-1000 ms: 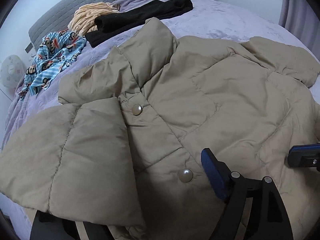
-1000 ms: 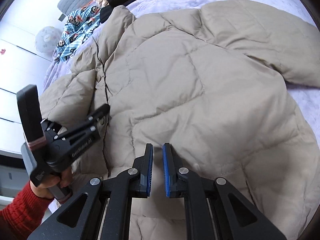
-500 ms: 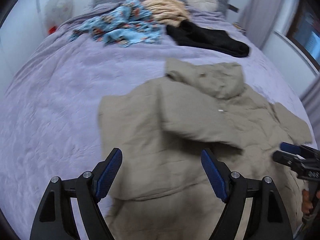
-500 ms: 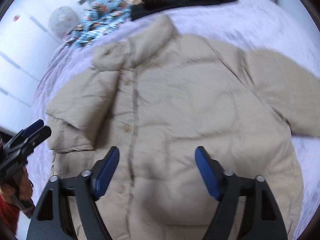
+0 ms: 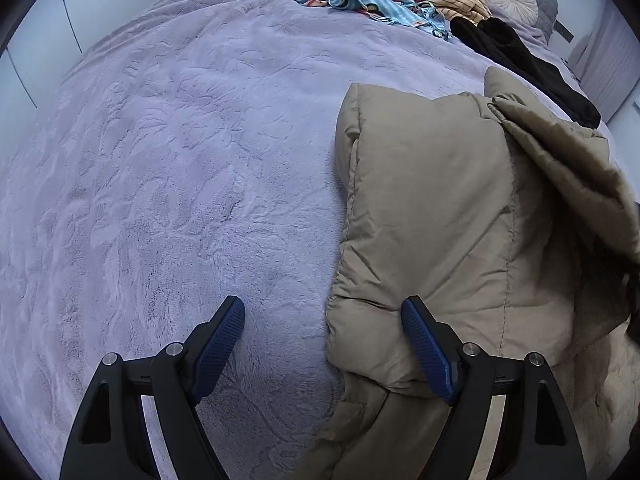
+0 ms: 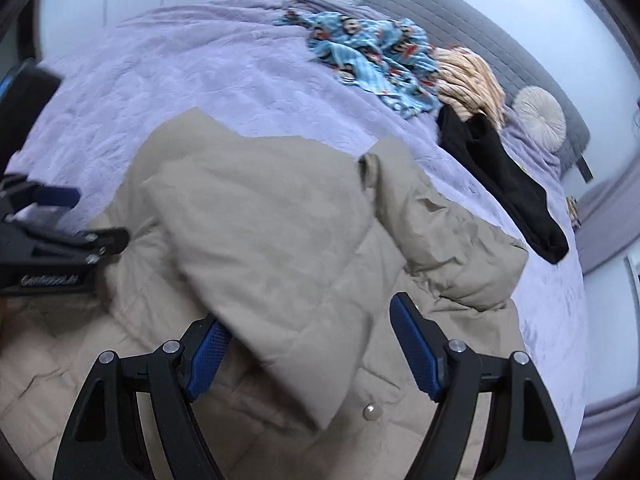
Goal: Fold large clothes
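A khaki puffer jacket point(image 5: 448, 216) lies on the purple bedspread point(image 5: 168, 168). In the right wrist view one sleeve point(image 6: 264, 248) is folded across the jacket's front point(image 6: 404, 412), near a pearl button point(image 6: 370, 413). My left gripper point(image 5: 324, 344) is open and hangs over the jacket's left edge, one finger above the bedspread and the other above the fabric. It also shows at the left border of the right wrist view as my left gripper point(image 6: 84, 218). My right gripper point(image 6: 312, 350) is open above the folded sleeve. Neither holds anything.
At the head of the bed lie a blue monkey-print garment point(image 6: 372, 60), a peach striped garment point(image 6: 468, 76) and a black garment point(image 6: 508, 184). A round pillow point(image 6: 538, 118) leans on the grey headboard point(image 6: 460, 28). Bare bedspread stretches left of the jacket.
My right gripper went from shut to open and drew back from the jacket's front. Both views rolled round. My left gripper shifted from over the buttons to the jacket's left edge.
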### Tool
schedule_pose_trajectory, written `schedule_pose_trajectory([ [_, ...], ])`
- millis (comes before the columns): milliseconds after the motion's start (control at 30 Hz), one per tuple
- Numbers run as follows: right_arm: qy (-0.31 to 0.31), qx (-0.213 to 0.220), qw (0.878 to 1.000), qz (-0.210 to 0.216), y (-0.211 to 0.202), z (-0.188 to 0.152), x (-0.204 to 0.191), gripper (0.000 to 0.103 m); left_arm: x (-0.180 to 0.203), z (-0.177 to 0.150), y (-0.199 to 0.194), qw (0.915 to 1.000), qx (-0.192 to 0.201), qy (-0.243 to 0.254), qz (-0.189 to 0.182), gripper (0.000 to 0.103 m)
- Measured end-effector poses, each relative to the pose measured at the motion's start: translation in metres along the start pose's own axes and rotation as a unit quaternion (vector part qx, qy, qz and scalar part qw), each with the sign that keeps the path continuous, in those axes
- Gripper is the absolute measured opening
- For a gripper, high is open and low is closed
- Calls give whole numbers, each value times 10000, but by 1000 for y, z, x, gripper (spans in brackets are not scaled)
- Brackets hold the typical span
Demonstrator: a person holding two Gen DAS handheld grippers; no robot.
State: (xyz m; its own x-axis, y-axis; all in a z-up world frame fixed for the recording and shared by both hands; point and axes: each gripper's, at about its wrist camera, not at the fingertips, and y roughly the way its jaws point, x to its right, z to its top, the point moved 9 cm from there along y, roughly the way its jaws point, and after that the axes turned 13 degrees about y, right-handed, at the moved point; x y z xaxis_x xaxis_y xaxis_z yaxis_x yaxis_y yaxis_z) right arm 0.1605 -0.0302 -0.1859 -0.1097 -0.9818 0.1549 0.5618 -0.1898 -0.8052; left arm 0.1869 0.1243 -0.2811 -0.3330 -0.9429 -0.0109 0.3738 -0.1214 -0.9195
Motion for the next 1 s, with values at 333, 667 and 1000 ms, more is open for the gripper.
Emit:
schedule_pose_trajectory([
  [333, 4071, -1261, 8900, 1621, 38, -59, 141, 9, -26, 76, -4, 9855, 175, -1037, -1332, 82],
  [667, 4640, -1368, 8585, 1704, 53, -110, 139, 8, -12, 71, 39, 9998, 20, 182, 123, 83],
  [1000, 4450, -628, 8911, 634, -23, -106, 213, 31, -10, 68, -50, 9979, 536, 331, 157, 64],
])
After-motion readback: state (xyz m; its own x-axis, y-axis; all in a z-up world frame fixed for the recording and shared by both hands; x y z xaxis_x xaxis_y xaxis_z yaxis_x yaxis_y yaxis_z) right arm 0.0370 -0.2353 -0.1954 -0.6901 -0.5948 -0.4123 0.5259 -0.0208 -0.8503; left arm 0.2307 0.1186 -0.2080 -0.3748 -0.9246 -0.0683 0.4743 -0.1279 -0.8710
